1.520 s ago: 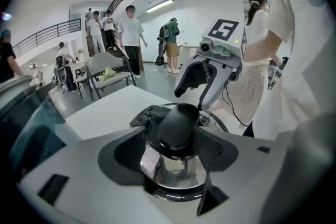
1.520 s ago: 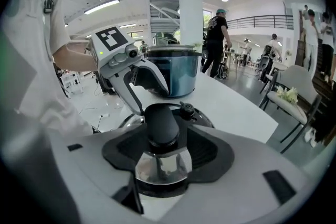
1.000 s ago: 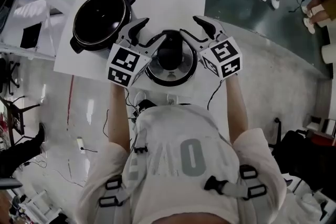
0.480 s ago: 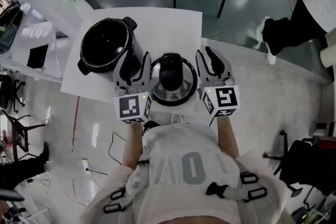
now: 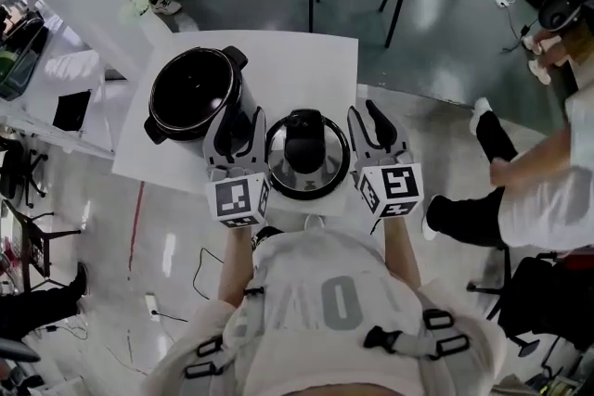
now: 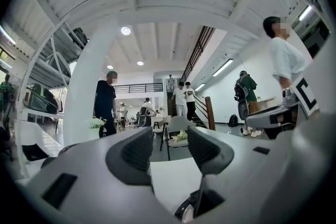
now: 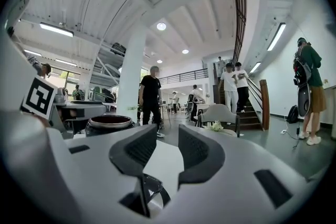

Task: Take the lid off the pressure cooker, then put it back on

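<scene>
- The round glass lid with a steel rim and black knob (image 5: pixel 307 155) is seen off the black pressure cooker (image 5: pixel 190 95), beside it on the white table (image 5: pixel 306 70).
- The left gripper (image 5: pixel 239 121) and the right gripper (image 5: pixel 367 118) are held flanking the lid.
- Both pairs of jaws, just closing, are kept partway apart; nothing is pinched.

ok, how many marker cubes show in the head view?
2. One marker cube is on the left hand-held gripper, left of the lid. The other is on the right hand-held gripper, right of it. None looks hidden.
</scene>
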Demonstrator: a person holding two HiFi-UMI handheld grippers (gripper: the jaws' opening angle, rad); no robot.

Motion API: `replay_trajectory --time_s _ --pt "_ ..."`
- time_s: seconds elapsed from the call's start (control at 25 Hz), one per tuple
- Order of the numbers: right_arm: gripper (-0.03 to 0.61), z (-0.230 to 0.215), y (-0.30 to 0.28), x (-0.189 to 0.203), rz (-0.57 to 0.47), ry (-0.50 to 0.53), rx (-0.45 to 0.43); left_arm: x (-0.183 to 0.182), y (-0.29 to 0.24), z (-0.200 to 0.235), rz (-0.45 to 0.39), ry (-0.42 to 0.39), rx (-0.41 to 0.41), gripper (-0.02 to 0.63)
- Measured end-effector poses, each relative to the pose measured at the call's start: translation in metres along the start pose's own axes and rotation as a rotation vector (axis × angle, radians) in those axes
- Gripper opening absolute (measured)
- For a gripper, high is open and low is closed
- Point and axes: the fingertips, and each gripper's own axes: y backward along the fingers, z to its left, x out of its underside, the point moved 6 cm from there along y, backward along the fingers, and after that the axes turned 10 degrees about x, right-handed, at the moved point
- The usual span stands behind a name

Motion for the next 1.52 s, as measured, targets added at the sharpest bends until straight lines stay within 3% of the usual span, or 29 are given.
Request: replay_trajectory --time_s 0.24,0.4,0.56,0.72,0.96,1.2,1.52 --pt "0.14 -0.002 0.003 -0.002 0.003 0.006 -0.002 0.004 0.0 0.003 0.016 0.021 0.008 0.204" --pt "0.146 -0.002 0.002 -0.002 0.009 0.01 -0.014 0.01 -0.003 0.003 0.059 0.038 0.054 0.204" --pt "0.186 0.004 -0.001 0.008 0.055 0.01 -0.071 0.022 -0.009 -0.009 0.124 0.062 0.198 0.218" --pt "0.193 0.015 -0.005 0.03 0.133 0.009 -0.154 0.055 -0.009 -0.027 0.266 0.098 0.362 0.221" --pt "0.201 0.031 -0.008 0.076 0.286 0.112 -0.329 0.112 -0.002 -0.054 0.439 0.176 0.548 0.228" --pt "0.233 0.044 -0.007 0.127 0.442 0.142 -0.487 0.158 0.004 -0.062 0.58 0.236 0.599 0.249" --pt "0.234 0.055 -0.013 0.172 0.54 0.147 -0.577 0.187 -0.005 -0.069 0.605 0.236 0.614 0.247"
